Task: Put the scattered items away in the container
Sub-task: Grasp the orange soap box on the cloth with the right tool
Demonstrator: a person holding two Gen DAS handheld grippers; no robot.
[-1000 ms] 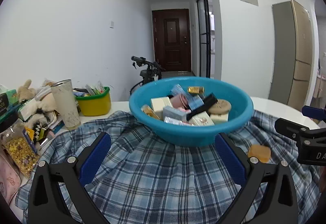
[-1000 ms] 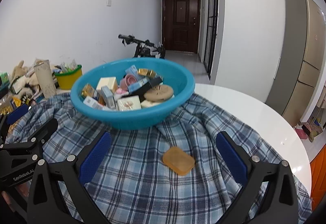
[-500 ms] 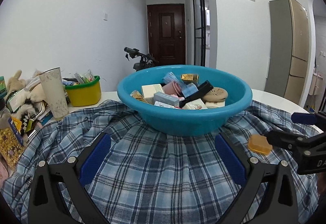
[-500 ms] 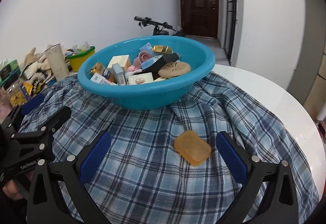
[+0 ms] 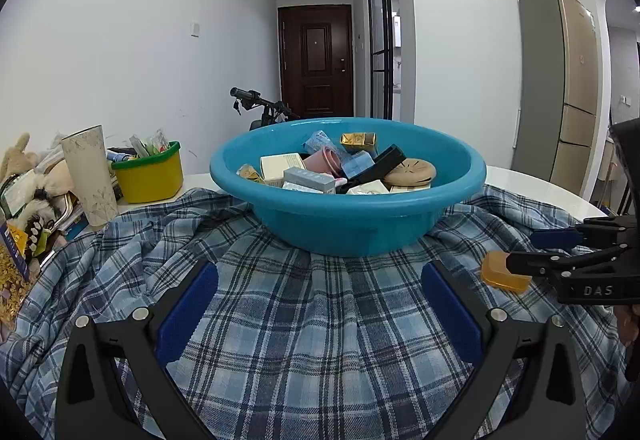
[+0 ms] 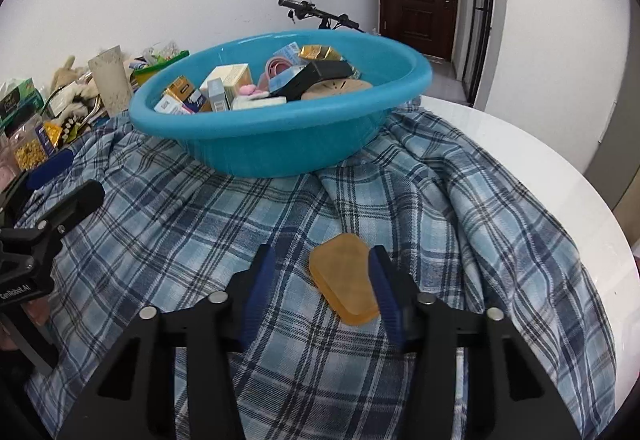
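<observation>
A blue basin (image 5: 348, 224) (image 6: 280, 136) holding several small boxes and soaps stands on a blue plaid cloth (image 5: 304, 320) (image 6: 180, 224). An orange soap bar (image 6: 345, 284) (image 5: 503, 274) lies on the cloth to the basin's front right. My right gripper (image 6: 322, 290) is low over the cloth with its jaws around the soap, partly closed; the right pad touches it and a gap remains on the left. My left gripper (image 5: 318, 314) is open and empty above the cloth in front of the basin.
At the left edge stand a tall patterned cup (image 5: 94, 180), a yellow bin (image 5: 150, 176), plush toys (image 5: 24, 176) and snack packs. The white round table (image 6: 540, 168) shows bare at the right. A bicycle handlebar (image 5: 256, 102) is behind the basin.
My right gripper has dropped forward onto the soap and its jaws have narrowed around it. My left gripper has drifted a little lower and closer to the basin, still open.
</observation>
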